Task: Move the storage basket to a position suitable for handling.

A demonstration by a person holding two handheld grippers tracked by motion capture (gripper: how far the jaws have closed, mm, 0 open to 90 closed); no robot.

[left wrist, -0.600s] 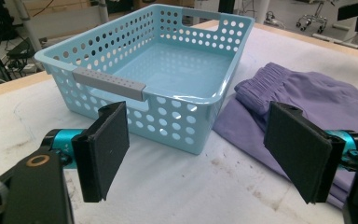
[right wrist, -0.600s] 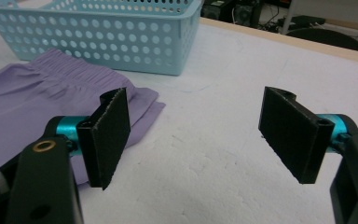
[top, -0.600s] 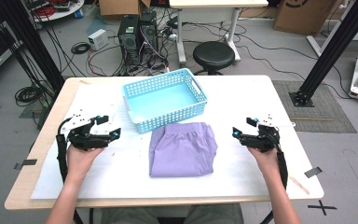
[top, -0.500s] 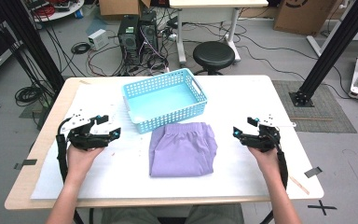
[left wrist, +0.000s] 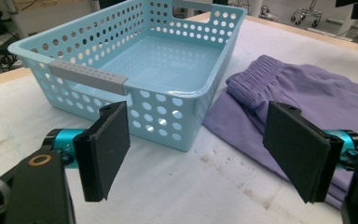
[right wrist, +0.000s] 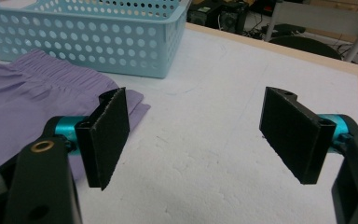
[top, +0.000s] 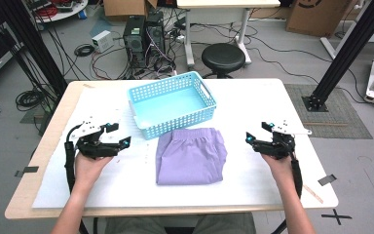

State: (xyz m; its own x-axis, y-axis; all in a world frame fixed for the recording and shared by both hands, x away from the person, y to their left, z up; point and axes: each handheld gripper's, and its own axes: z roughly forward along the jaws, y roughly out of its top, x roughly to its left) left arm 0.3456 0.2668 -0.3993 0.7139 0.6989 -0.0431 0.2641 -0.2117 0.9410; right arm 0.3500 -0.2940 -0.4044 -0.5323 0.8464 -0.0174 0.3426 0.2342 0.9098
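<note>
A folded purple garment (top: pixel 191 156) with an elastic waistband lies on the white table cover, just in front of a light-blue perforated basket (top: pixel 172 103) that is empty. My left gripper (top: pixel 118 135) hovers left of the garment, open, with nothing between its pads; its own view looks at the basket (left wrist: pixel 140 70) and the garment (left wrist: pixel 303 93). My right gripper (top: pixel 258 132) is held right of the garment, open and empty too. In the right gripper view the garment (right wrist: pixel 32 102) lies at the left and the basket (right wrist: pixel 88 32) behind it.
The table (top: pixel 272 102) has bare white cover around both hands and a wooden rim (top: pixel 48 146) at its left edge. Beyond the far edge stand a black stool (top: pixel 223 56), computer towers (top: pixel 143 36) and floor cables. A black frame post (top: pixel 338 63) rises at the right.
</note>
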